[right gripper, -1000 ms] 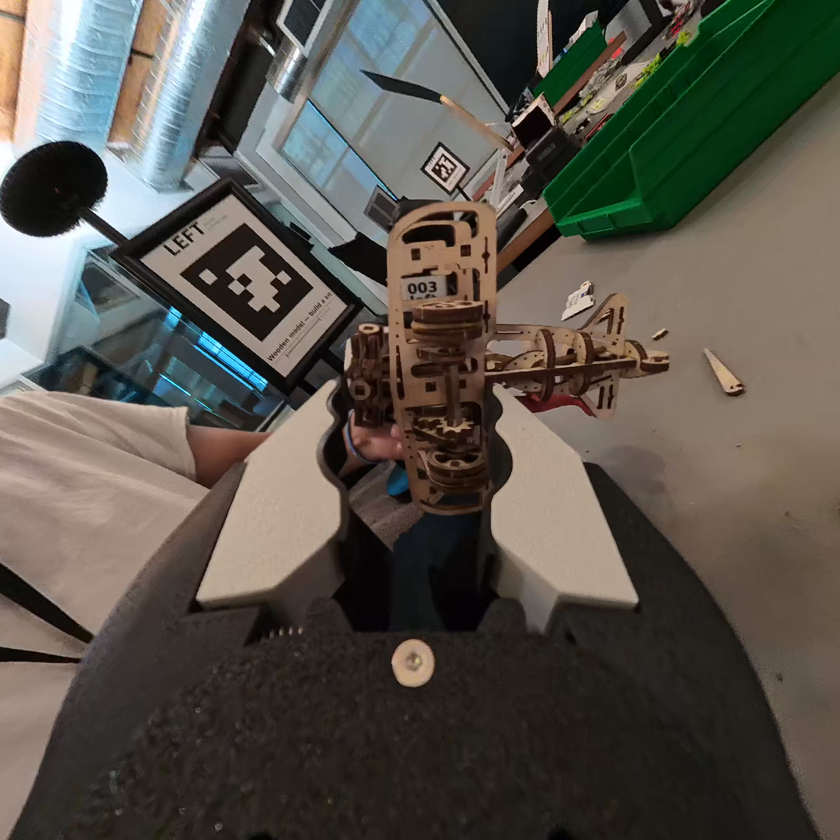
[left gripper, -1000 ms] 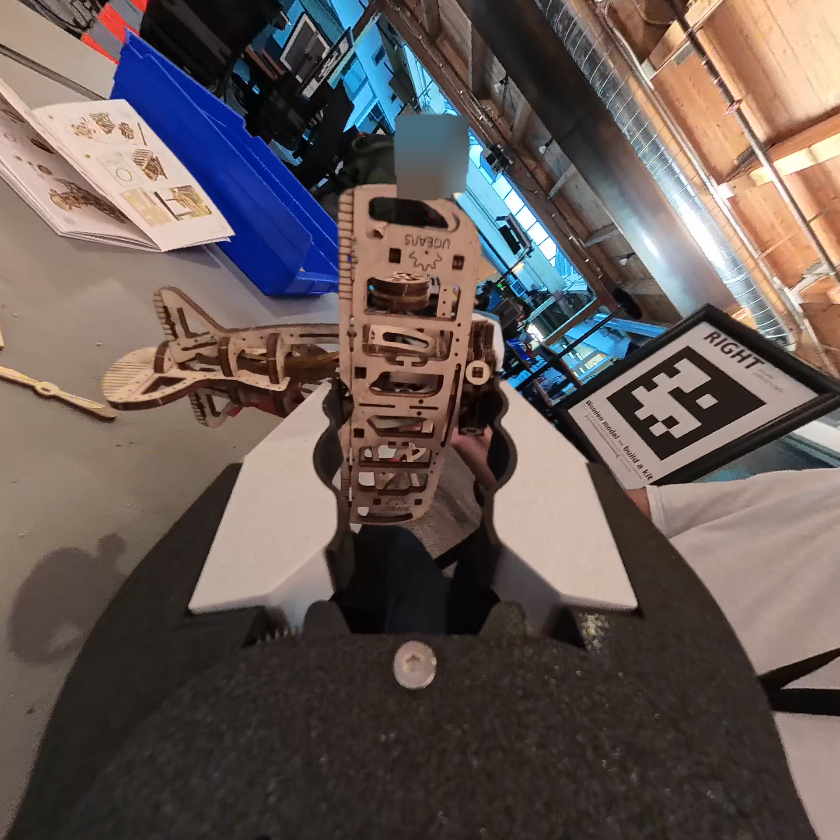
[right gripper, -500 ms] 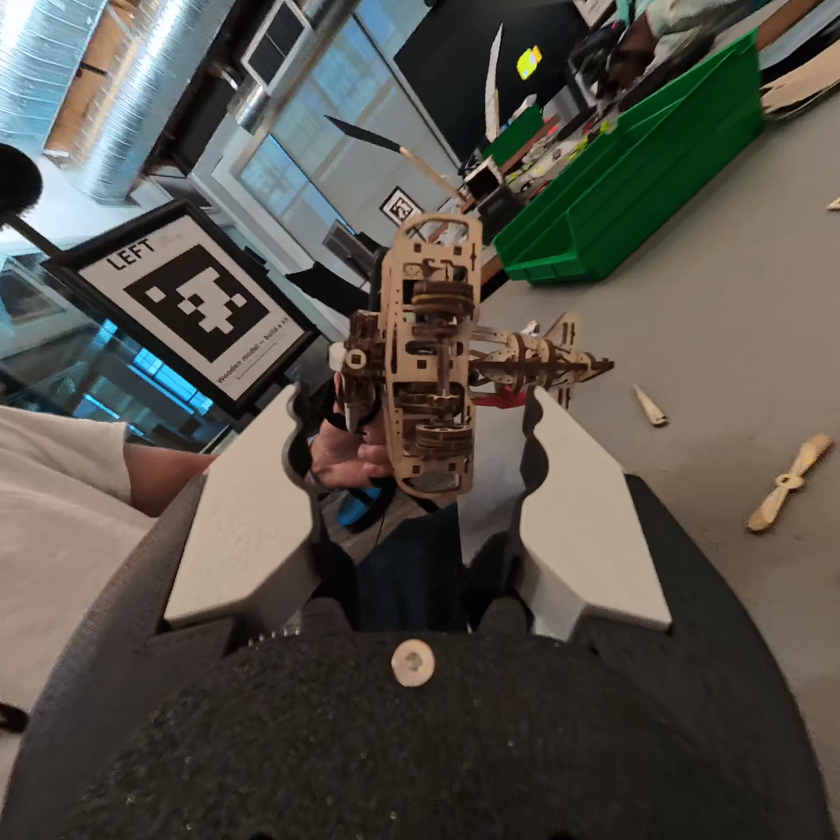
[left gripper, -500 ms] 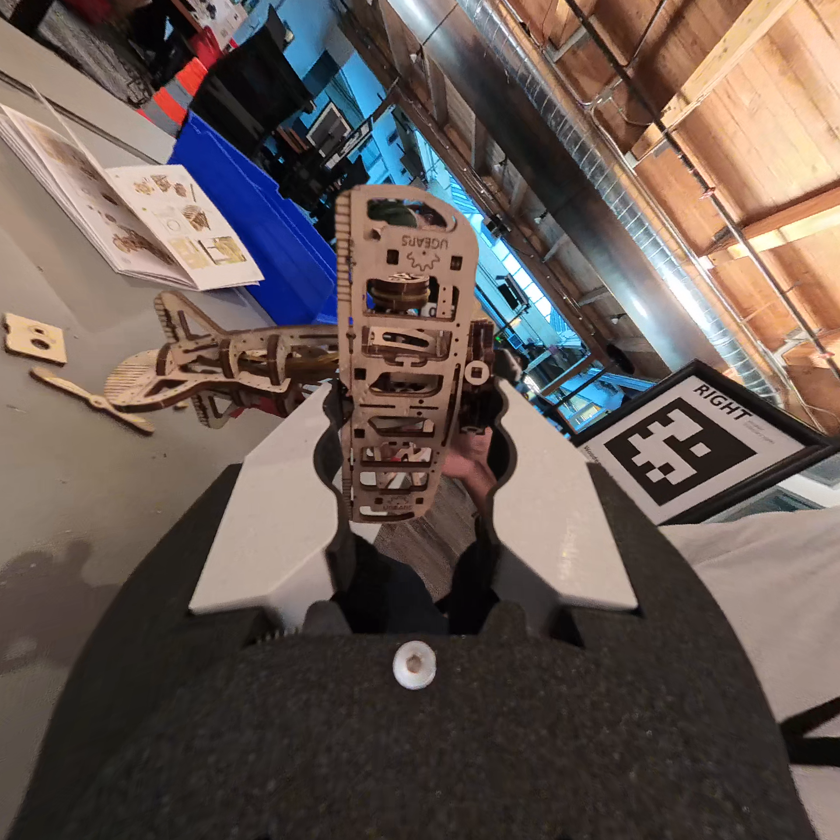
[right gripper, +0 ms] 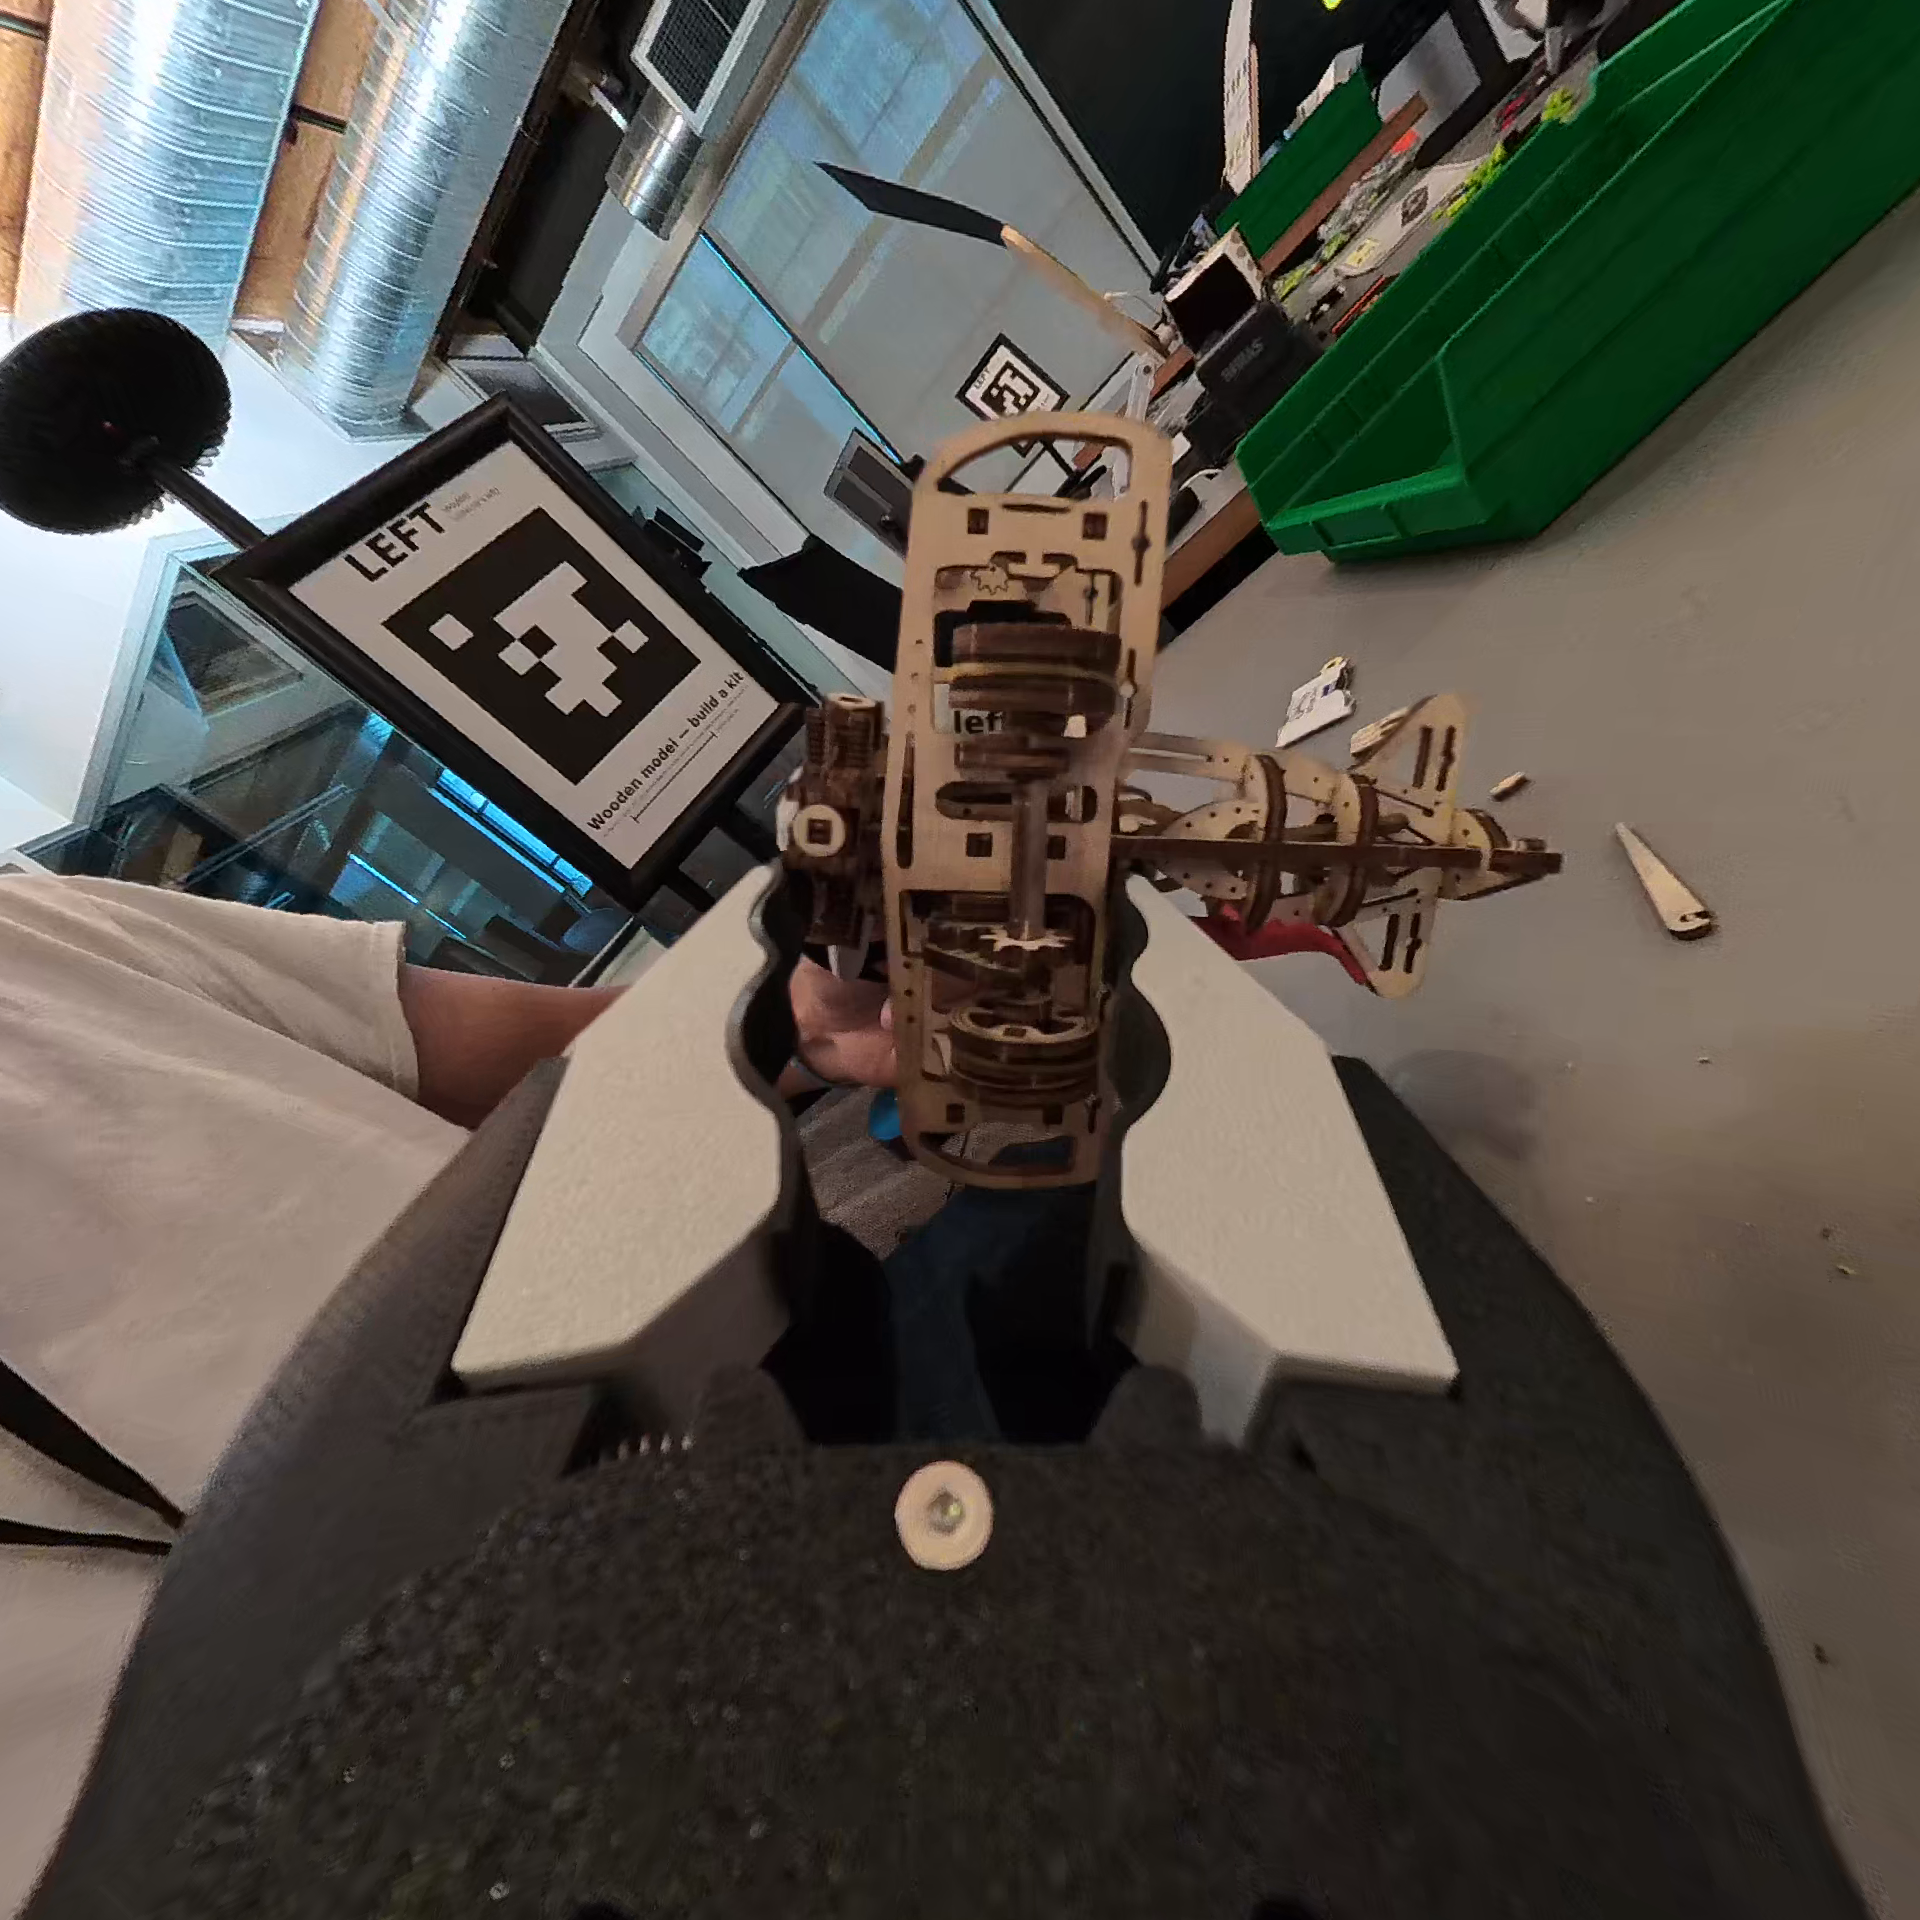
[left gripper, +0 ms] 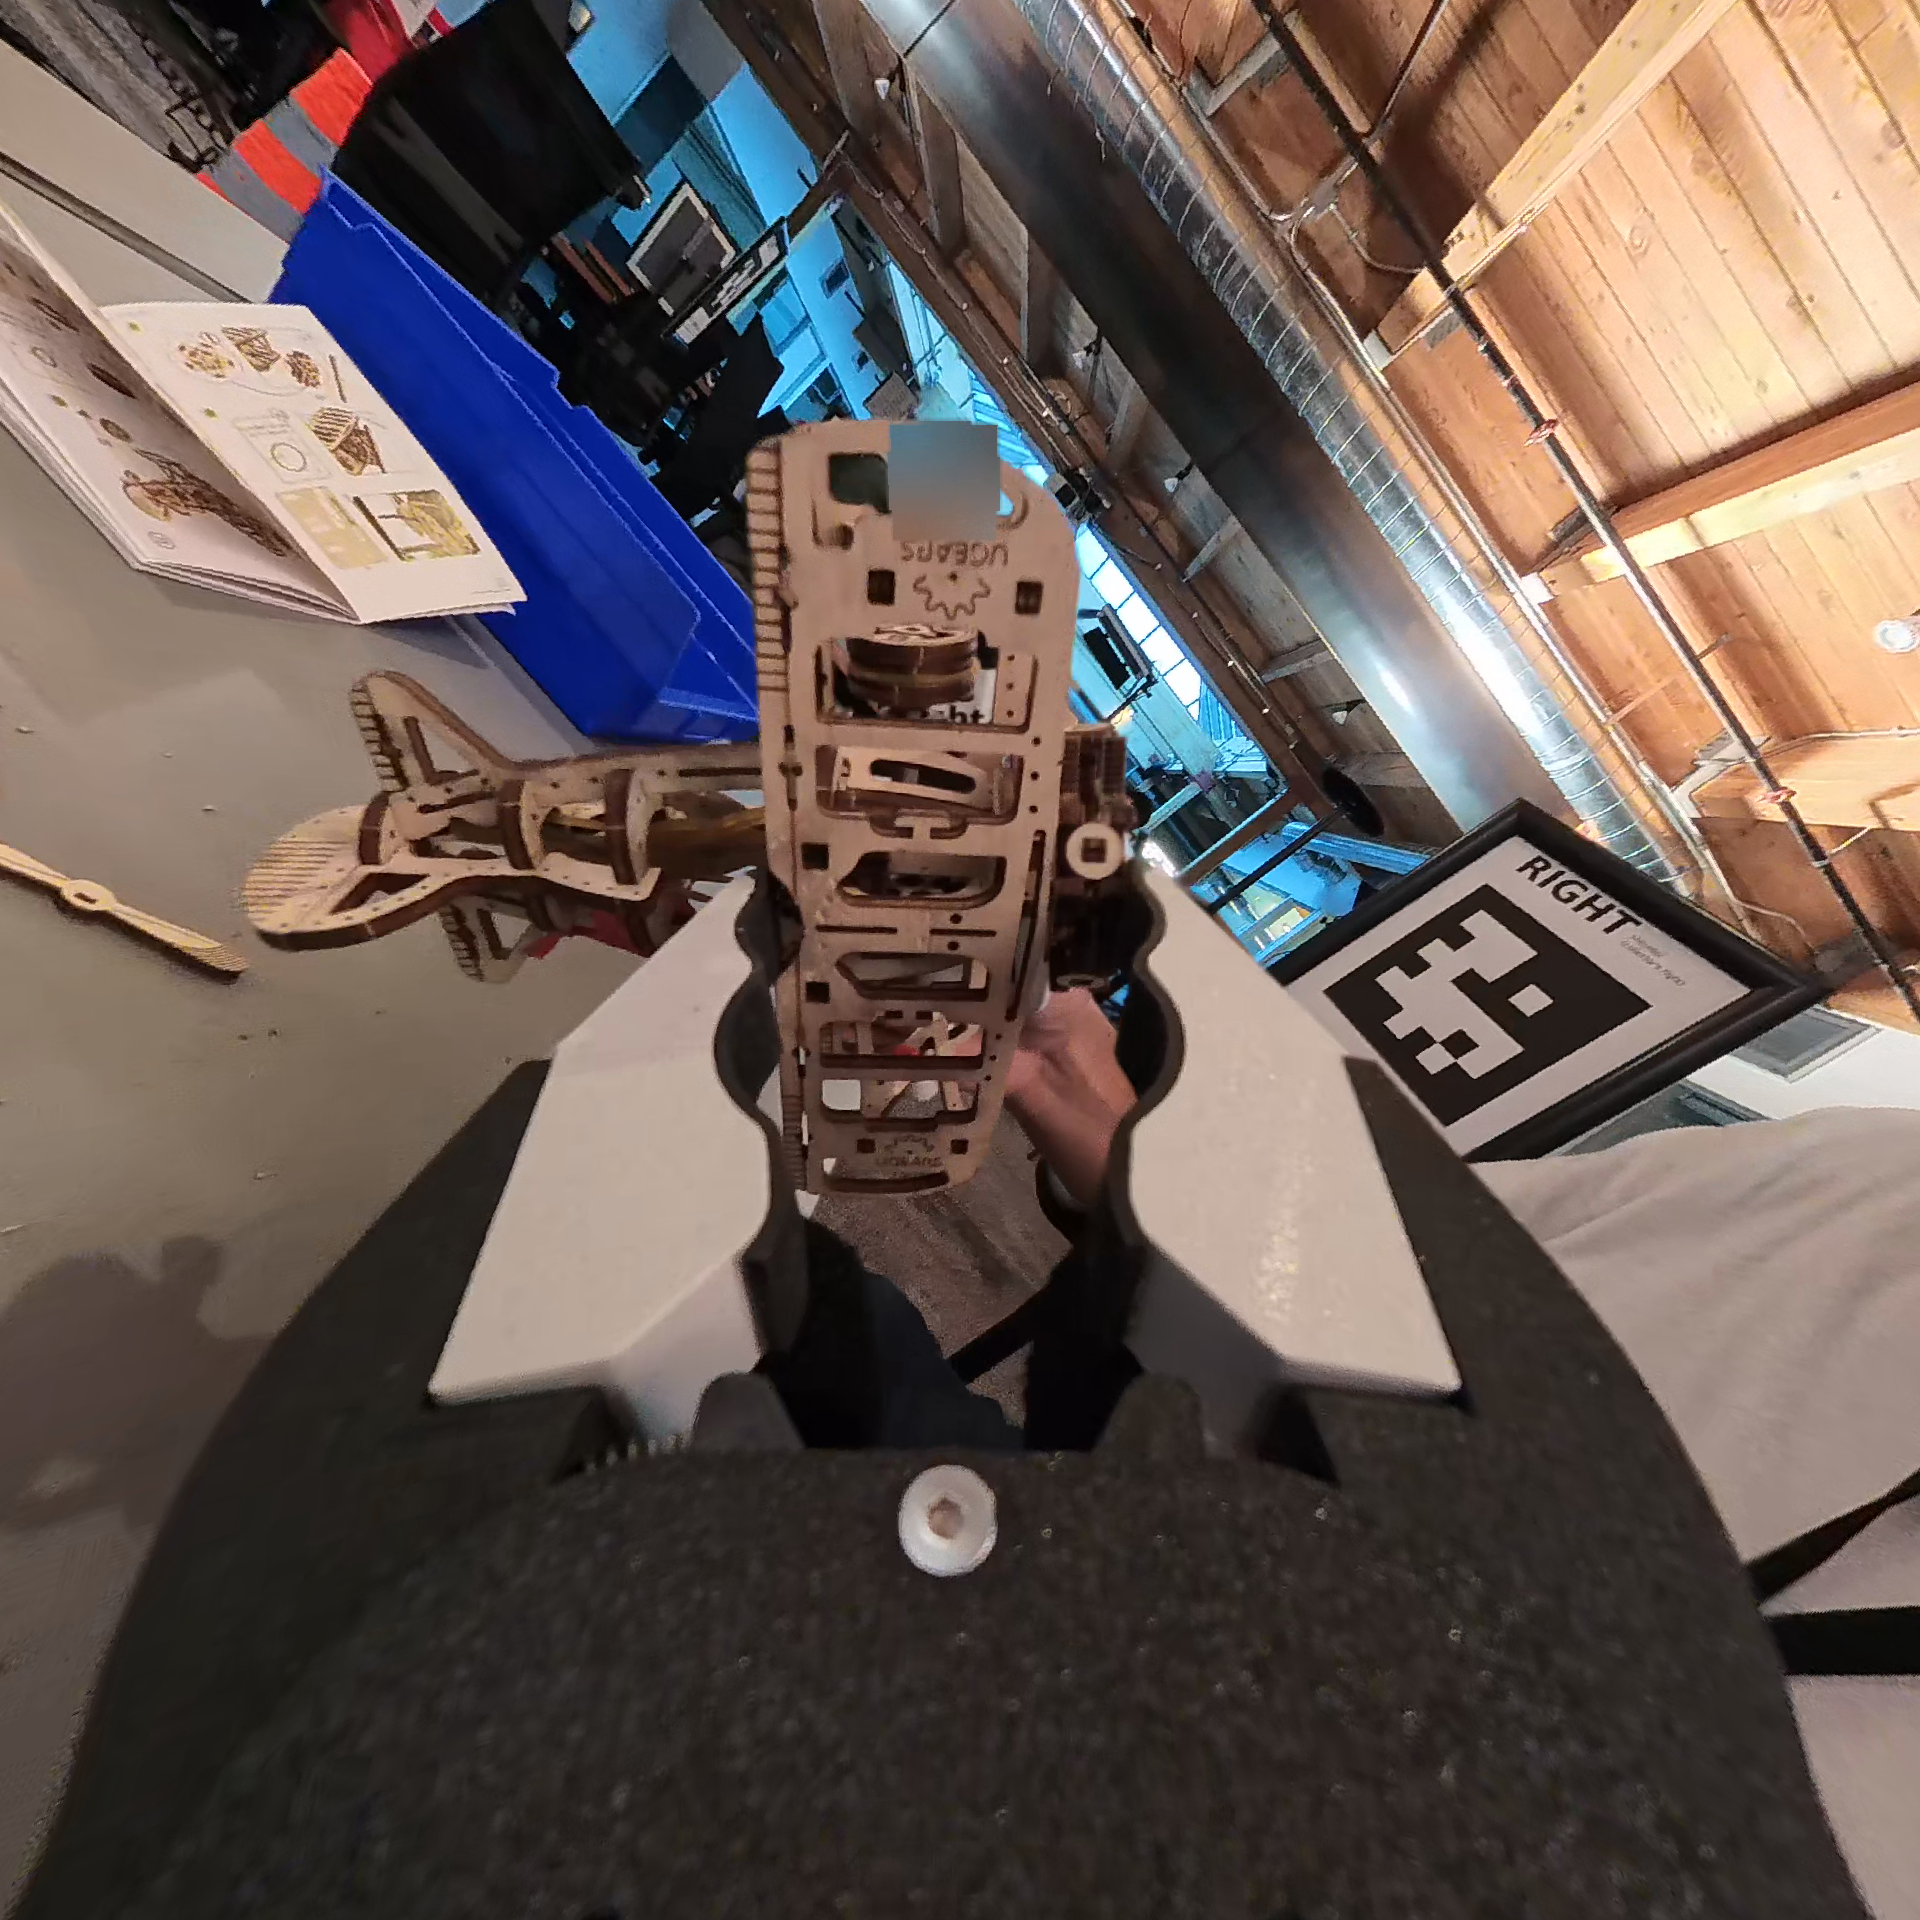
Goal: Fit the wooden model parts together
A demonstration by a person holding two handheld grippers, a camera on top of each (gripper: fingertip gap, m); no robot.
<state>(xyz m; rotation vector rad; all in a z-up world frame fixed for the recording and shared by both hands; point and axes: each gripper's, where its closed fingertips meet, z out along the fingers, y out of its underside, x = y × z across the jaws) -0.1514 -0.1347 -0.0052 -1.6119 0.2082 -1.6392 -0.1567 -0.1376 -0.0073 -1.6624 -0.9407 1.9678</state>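
Observation:
A wooden model plane is held in the air between both grippers. In the left wrist view one wing (left gripper: 914, 831) stands upright between the fingers and the fuselage and tail (left gripper: 416, 831) stick out to the left. My left gripper (left gripper: 951, 935) is shut on that wing. In the right wrist view the other wing (right gripper: 1023, 810), with gears inside, stands between the fingers and the tail (right gripper: 1392, 831) points right. My right gripper (right gripper: 951, 935) is shut on this wing. The nose (right gripper: 831, 821) sits just left of it.
On the grey table lie a wooden propeller (left gripper: 114, 914), an open manual (left gripper: 239, 488) and a blue bin (left gripper: 540, 540). A green bin (right gripper: 1610, 343) and a small wooden wedge (right gripper: 1662, 883) lie to the right. Framed marker signs (left gripper: 1507, 987) (right gripper: 540, 665) stand nearby. A person's hand (right gripper: 842, 1029) is behind the model.
My right gripper was shut on the wing, opened half a second ago and drew back a little, and has closed on the wing again. My left gripper kept its hold throughout.

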